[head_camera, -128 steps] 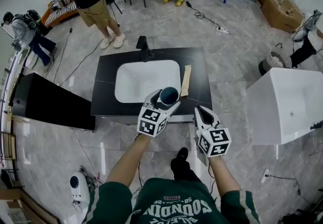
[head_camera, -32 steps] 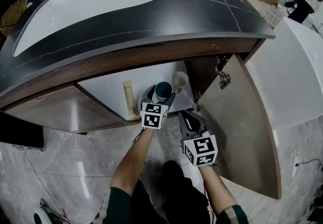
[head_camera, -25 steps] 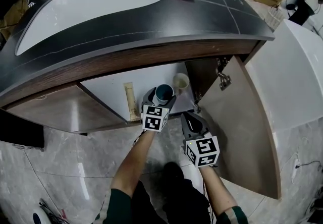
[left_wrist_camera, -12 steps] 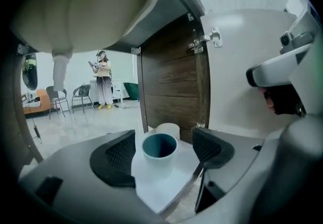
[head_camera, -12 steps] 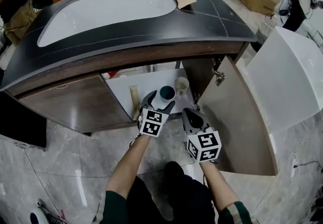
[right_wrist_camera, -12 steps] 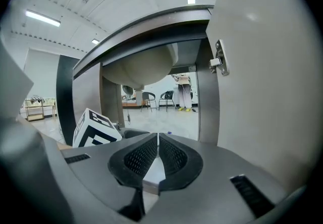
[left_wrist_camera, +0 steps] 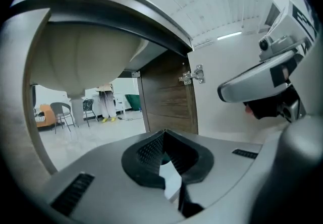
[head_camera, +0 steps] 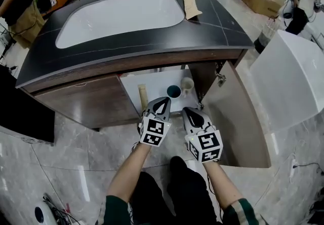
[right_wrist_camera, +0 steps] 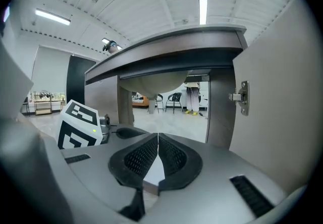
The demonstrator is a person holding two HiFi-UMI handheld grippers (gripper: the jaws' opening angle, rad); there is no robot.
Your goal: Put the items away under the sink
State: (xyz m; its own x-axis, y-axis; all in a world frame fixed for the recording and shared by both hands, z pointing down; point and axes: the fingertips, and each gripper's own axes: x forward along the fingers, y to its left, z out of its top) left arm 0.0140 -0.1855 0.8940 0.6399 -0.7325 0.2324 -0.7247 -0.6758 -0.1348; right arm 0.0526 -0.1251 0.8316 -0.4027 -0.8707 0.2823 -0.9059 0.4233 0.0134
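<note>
A dark teal cup [head_camera: 173,91] stands on the white floor of the open cabinet [head_camera: 152,83] under the sink, beside a cream cup [head_camera: 187,84] and a long beige packet [head_camera: 143,96]. My left gripper [head_camera: 163,102] hovers just in front of the cabinet, apart from the teal cup; its jaws have just been closing and nothing is between them. In the left gripper view the left gripper [left_wrist_camera: 164,148] shows shut and empty. My right gripper [head_camera: 188,112] is beside it, also shut and empty, as the right gripper view confirms for the right gripper [right_wrist_camera: 158,140].
The right cabinet door [head_camera: 238,112] stands swung open next to my right gripper; the left door [head_camera: 81,102] is closed. A beige cloth [head_camera: 191,4] lies on the black countertop [head_camera: 217,26] beside the white basin [head_camera: 121,13]. A white tub [head_camera: 293,77] stands to the right.
The left gripper let go of the teal cup, which now stands in the cabinet, then shut and drew back out. Both grippers rose and moved away from the cabinet.
</note>
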